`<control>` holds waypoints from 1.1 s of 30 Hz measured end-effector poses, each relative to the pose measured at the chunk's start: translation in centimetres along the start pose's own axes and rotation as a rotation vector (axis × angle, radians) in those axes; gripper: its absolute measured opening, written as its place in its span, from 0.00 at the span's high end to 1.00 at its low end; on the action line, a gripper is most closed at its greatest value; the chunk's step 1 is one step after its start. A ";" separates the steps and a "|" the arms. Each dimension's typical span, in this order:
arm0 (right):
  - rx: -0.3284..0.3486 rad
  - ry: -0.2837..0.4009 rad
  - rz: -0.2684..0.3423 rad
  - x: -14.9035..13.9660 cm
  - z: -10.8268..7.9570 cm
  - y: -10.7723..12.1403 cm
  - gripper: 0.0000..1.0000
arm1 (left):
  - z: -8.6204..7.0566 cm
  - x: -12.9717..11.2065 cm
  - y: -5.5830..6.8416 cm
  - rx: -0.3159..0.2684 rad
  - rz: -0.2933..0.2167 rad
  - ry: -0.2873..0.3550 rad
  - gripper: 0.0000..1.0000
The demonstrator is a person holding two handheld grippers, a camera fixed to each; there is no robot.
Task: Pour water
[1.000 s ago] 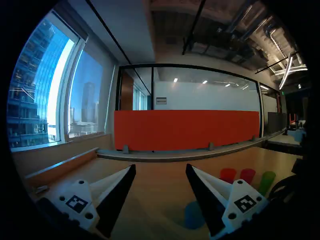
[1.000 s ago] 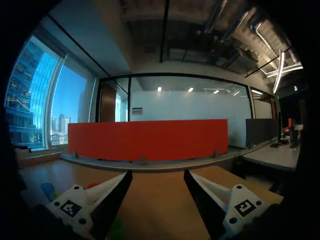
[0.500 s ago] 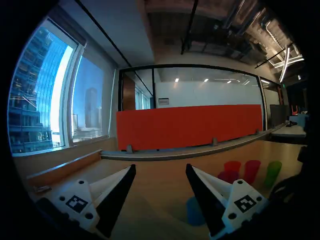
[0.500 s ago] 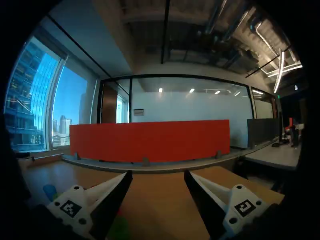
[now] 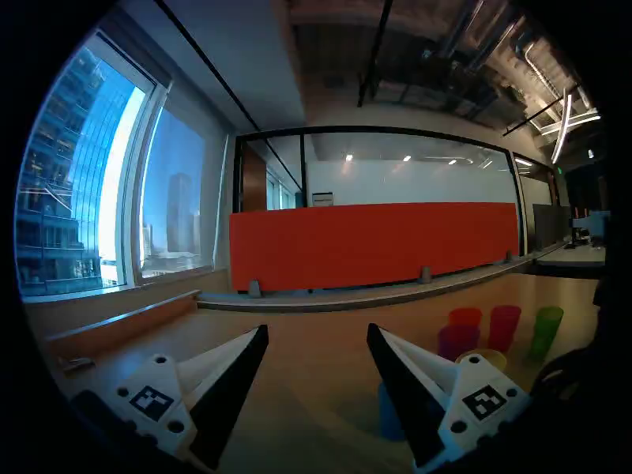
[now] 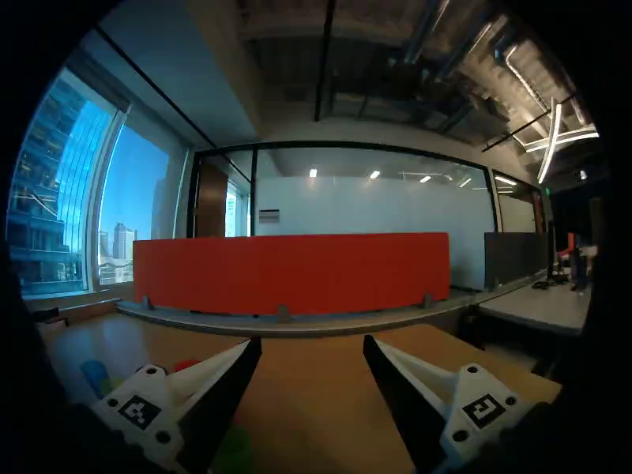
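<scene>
In the left gripper view, my left gripper [image 5: 316, 330] is open above the wooden table [image 5: 316, 379], nothing between its fingers. A cluster of plastic cups stands to its right: red [image 5: 466, 316], pink [image 5: 504, 325], green [image 5: 545, 330], purple [image 5: 454, 341] and a yellow rim [image 5: 483, 357]. A blue cup [image 5: 389, 411] is half hidden behind the right finger. In the right gripper view, my right gripper [image 6: 310, 341] is also open and empty. Left of it are a blue cup [image 6: 95, 375] and a red cup top [image 6: 186, 365]; a green cup [image 6: 233, 454] peeks below the left finger.
An orange partition [image 5: 371, 245] runs along the table's far edge on a grey rail. Large windows [image 5: 103, 182] line the left side, with a wooden ledge [image 5: 118, 324] beneath them. Another desk [image 6: 537, 304] stands to the right.
In the left gripper view the cups have risen and stand out fuller, and the yellow rim has come into sight. The right gripper view has barely shifted. Both grippers stay open.
</scene>
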State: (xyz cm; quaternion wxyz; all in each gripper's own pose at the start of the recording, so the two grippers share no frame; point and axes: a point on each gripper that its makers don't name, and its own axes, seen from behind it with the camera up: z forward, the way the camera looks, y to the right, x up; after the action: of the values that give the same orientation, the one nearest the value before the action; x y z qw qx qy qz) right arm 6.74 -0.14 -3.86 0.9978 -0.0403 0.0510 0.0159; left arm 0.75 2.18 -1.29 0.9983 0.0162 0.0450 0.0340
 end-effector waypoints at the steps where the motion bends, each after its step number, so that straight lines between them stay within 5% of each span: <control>1: 0.000 -0.002 -0.001 0.0 0.0 0.0 0.00 | 0.1 -0.2 -0.1 0.000 0.000 -0.002 0.07; 33: -0.007 -0.009 -0.002 0.0 0.3 -0.1 0.00 | 1.2 -3.3 -0.5 -0.011 -0.049 -0.059 0.07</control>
State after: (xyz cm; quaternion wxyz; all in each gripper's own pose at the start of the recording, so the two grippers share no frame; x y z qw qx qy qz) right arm 6.73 -0.18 -3.59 0.9979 -0.0436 0.0464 0.0151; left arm -2.39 1.40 0.22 0.9998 0.0108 0.0157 0.0093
